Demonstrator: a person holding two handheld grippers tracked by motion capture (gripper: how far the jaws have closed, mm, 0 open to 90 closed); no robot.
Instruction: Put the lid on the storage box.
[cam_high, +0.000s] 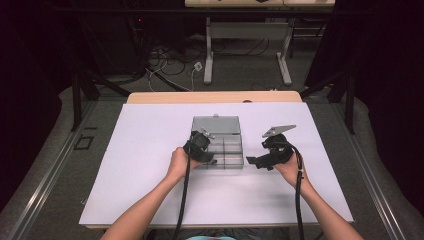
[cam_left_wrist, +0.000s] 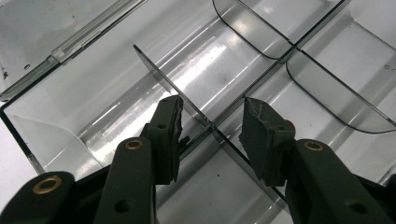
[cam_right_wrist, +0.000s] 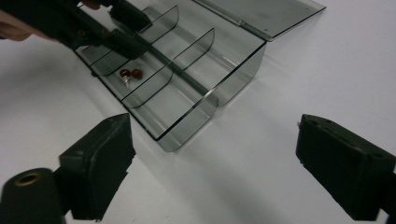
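Clear smoky plastic organizer box (cam_high: 222, 145), lid (cam_high: 216, 125) hinged open toward the far side, on a matte white sheet (cam_high: 145, 165) at table centre; thin curved dividers (cam_right_wrist: 154, 86) form compartments, one holding two small red beads (cam_right_wrist: 130, 73). Left gripper (cam_left_wrist: 212, 133), angled down into the box's left side, straddles a divider, pads part-open and not pressing it. Right gripper (cam_right_wrist: 212, 163), held level just right of the box, wide open and empty.

- Clear, smoke-grey plastic box (cam_high: 218, 141), its dividers (cam_left_wrist: 187, 100) glassy and see-through.
- Two small red beads (cam_right_wrist: 130, 73) in one compartment.
- Plain white counter (cam_high: 150, 165) with a pale wood edge at the far side.
- Left claw (cam_left_wrist: 212, 140) and right claw (cam_right_wrist: 224, 172) matt black, with brass-coloured rivets.
- Grey floor beyond, white cables.
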